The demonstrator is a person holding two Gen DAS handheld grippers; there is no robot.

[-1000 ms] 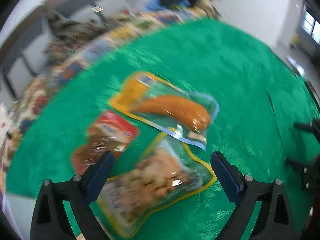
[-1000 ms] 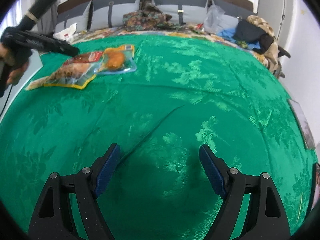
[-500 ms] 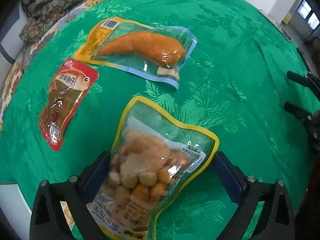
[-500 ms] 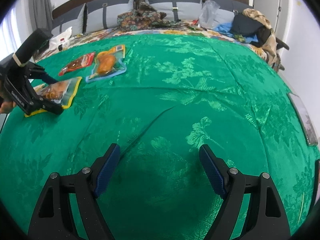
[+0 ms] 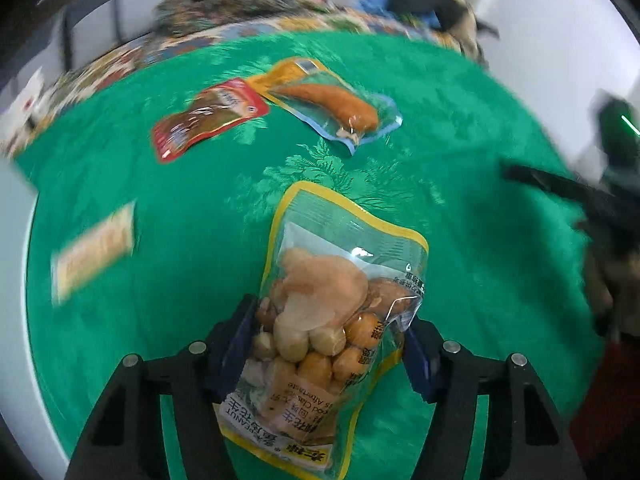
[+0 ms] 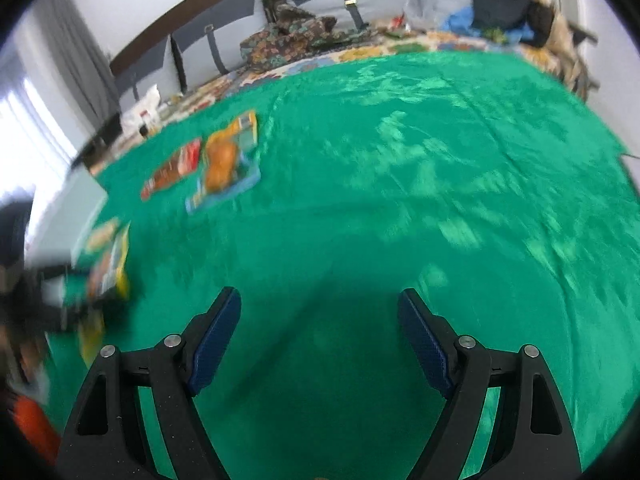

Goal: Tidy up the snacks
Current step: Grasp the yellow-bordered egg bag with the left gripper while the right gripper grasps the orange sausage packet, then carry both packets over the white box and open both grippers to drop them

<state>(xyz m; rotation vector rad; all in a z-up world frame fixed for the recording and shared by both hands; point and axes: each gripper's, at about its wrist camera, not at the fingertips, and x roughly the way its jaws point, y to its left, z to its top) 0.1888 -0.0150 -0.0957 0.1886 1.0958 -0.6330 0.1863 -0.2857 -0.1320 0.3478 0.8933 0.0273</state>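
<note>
1. The left gripper (image 5: 330,344) has just been closing, and its blue pads now clamp the lower half of a clear yellow-edged snack pouch (image 5: 340,304) full of round pieces, with the pouch's top pointing away from the gripper.
2. Beyond that gripper, on the green cloth-covered surface (image 5: 460,160), lie a red packet (image 5: 208,118) and, just to its right, a blue-edged pouch with an orange sausage (image 5: 332,106); they look close together.
3. Off to the gripper's left lies a blurred pale wrapper (image 5: 94,250), apart from the others.
4. The right gripper (image 6: 320,338) hangs spread wide over bare cloth, grasping nothing.
5. Judging by this, sorting is under way: one pouch is in hand and no final arrangement is evident.
</note>
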